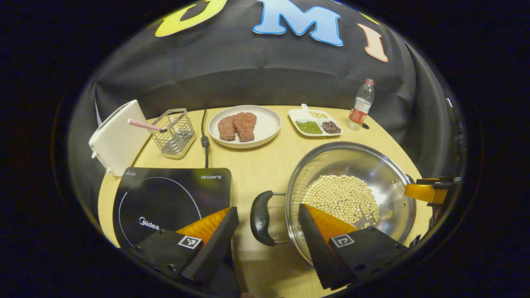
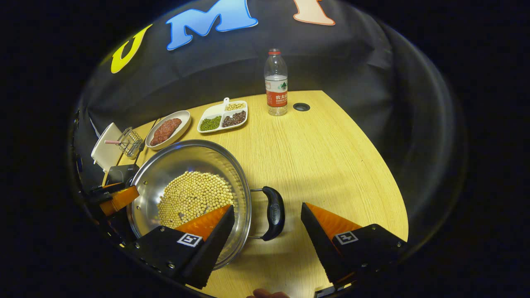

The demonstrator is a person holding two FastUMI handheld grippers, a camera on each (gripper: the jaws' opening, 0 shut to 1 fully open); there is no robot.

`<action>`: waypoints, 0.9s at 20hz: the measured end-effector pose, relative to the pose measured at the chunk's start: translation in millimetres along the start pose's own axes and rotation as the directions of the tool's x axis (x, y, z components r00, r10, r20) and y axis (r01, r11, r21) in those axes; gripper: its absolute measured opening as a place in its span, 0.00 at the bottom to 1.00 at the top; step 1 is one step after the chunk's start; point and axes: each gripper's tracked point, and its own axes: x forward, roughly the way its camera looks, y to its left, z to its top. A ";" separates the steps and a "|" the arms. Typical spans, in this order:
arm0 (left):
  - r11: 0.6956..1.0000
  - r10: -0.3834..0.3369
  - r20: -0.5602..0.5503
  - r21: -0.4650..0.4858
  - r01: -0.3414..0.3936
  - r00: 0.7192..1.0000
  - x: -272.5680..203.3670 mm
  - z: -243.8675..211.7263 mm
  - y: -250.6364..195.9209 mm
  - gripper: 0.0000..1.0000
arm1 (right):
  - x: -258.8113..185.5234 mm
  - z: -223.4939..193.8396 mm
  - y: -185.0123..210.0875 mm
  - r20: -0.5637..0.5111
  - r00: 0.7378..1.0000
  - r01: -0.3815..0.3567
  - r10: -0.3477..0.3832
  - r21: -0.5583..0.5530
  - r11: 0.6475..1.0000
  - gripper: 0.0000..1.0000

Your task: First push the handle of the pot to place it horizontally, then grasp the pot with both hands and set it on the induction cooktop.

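Left gripper (image 1: 268, 231): fingers spread wide, straddling the pot's left handle (image 1: 261, 218), pinching nothing. Right gripper (image 2: 267, 231): likewise spread, straddling the right handle (image 2: 274, 212), nothing gripped. In both views the handles read as lying level, so the push step appears done; the two-sided grasp is judged not yet made.

Risks noted:
- The pot (image 1: 352, 165) holds a loose heap of soybeans (image 1: 341, 198). Any tilt on lifting, caused by one side rising before the other, would roll them to one wall or over the rim.
- Each handle hangs on thin wire loops and appears free to swivel. A pinch off its middle could let it turn in the jaws and drop the pot.
- In the left gripper view one finger overlaps the steel rim; closing from there could catch the rim rather than the handle.
- The power cord (image 1: 204, 136) and wire basket (image 1: 174, 133) stand near the cooktop's far edge.

Position: in the left gripper view the pot sits at 2 o'clock from the gripper, on the wooden table (image 1: 256, 165); the induction cooktop (image 1: 165, 198) lies at 10 o'clock, beside the pot, not touching. In the right gripper view the pot lies at 10 o'clock.
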 end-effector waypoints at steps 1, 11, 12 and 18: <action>1.000 -0.002 -0.001 0.005 0.002 1.000 2.6 -0.3 -1.5 0.96 | 4.1 -1.2 1.1 -0.007 1.000 0.002 -0.002 0.006 1.000 1.00; 0.999 0.021 -0.001 0.043 -0.021 1.000 19.6 -5.0 -5.2 0.76 | 32.9 -13.5 2.1 -0.037 0.998 0.044 -0.042 0.057 0.997 0.81; 0.999 0.024 0.007 0.048 -0.025 1.000 19.1 -4.6 -5.7 0.73 | 35.3 -15.8 7.4 -0.034 0.999 0.034 -0.032 0.056 0.998 0.78; 0.998 0.019 0.032 0.061 -0.021 0.999 16.0 -3.0 -5.7 0.72 | 34.2 -12.1 7.3 -0.008 0.998 0.055 -0.054 0.027 0.998 0.68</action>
